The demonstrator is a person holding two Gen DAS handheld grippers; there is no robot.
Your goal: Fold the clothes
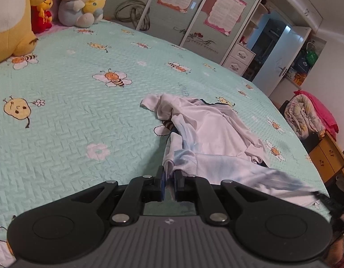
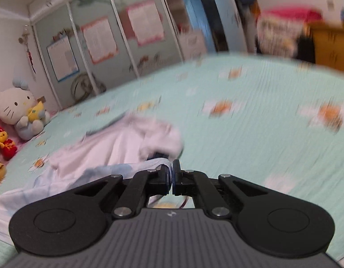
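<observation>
While you're looking through the left wrist cam, your left gripper (image 1: 169, 179) has its jaws pinched on a pale blue edge of the white garment (image 1: 207, 131), which lies crumpled on the mint bee-print bedspread (image 1: 67, 116). From that garment, the white cat plush (image 1: 79, 1) and the yellow plush (image 1: 10, 17) sit far off toward the upper left, and the wardrobe doors (image 1: 178, 6) stand beyond it. Over on the right wrist cam everything's motion-blurred, but your right gripper (image 2: 172, 175) is also clamped on a bit of the garment's (image 2: 109, 147) pale edge. The fabric trails left from the jaws, with the cat plush (image 2: 17, 111) way past it.
</observation>
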